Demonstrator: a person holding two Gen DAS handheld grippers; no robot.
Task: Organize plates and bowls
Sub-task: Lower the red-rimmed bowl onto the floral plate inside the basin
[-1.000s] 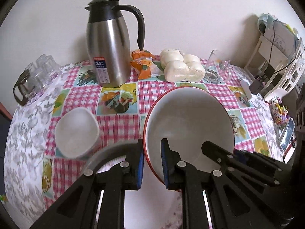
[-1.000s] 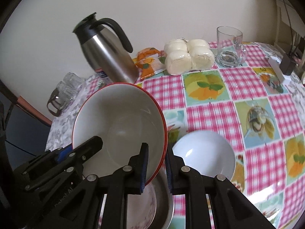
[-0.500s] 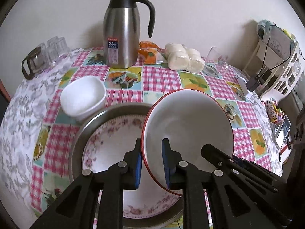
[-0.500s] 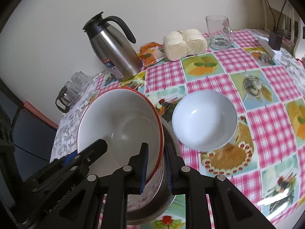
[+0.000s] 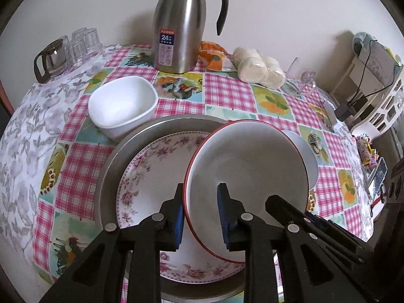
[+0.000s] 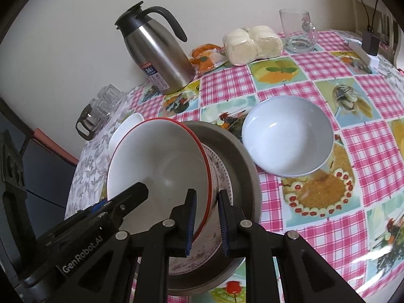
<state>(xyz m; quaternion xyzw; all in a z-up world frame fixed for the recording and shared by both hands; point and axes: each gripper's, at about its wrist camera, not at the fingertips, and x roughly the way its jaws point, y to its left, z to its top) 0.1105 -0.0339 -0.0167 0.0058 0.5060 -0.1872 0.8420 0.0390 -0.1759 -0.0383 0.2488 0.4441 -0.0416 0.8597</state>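
- The red-rimmed bowl sat tilted over the floral plate, which lay inside the shallow metal pan on the tabletop. The bowl was empty.
- The left claw straddled the bowl's near rim; its jaws had just been opening, and a gap showed between the inner blue pad and the bowl wall, so the grip looked released.
- The right claw was closed narrowly on the opposite rim, one pad inside the bowl and one outside.
- The floral plate carried only the bowl. The pan held only the plate.
- A white square bowl, empty, stood just beside the pan on its far left in the left wrist view.
- A white round bowl, empty, stood just beside the pan on the other side.
- Further back, near the wall: a steel carafe upright, an orange packet, wrapped white buns, and an empty glass mug.
- Clear glasses and a small glass pot stood at the far left edge.
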